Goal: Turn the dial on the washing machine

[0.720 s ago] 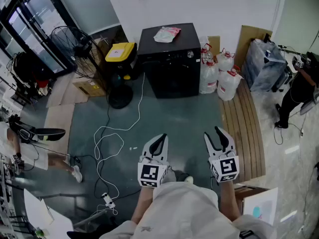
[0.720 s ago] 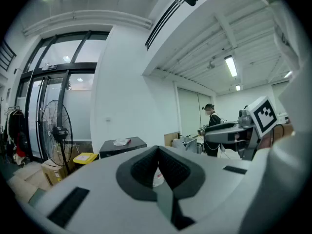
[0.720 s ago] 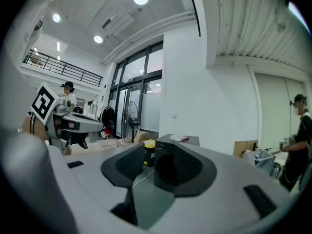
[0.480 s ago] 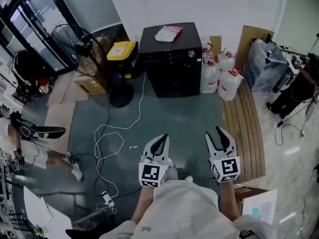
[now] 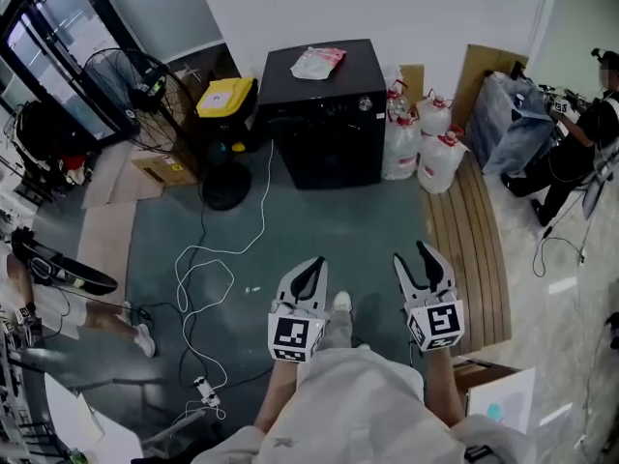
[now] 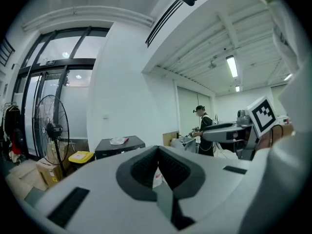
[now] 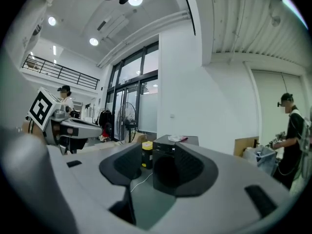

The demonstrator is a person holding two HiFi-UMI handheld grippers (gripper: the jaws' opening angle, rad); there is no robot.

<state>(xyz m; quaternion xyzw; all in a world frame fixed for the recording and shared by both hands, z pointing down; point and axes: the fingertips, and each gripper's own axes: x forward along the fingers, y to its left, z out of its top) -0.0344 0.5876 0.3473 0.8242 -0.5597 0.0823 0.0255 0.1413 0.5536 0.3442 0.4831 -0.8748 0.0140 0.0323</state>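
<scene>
The black washing machine (image 5: 329, 124) stands against the far wall, with its small dial (image 5: 365, 103) near the top right of its front. A pink and white packet (image 5: 317, 62) lies on its lid. Both grippers are held low in front of me, well short of the machine and pointing toward it. My left gripper (image 5: 311, 267) has its jaws together with nothing in them (image 6: 157, 172). My right gripper (image 5: 416, 257) has its jaws a little apart, empty, and the machine (image 7: 170, 143) shows through and above the gap (image 7: 146, 172).
A standing fan (image 5: 145, 85) and a yellow-lidded bin (image 5: 224, 100) stand left of the machine, plastic jugs (image 5: 426, 148) right of it. A white cable (image 5: 208, 259) trails over the floor. A slatted wooden board (image 5: 474, 249) lies at right. A person (image 5: 580, 143) sits at far right.
My foot has stepped forward between the grippers and the view has shifted slightly toward the machine. The person at far right has come further into view. Both grippers keep their pose.
</scene>
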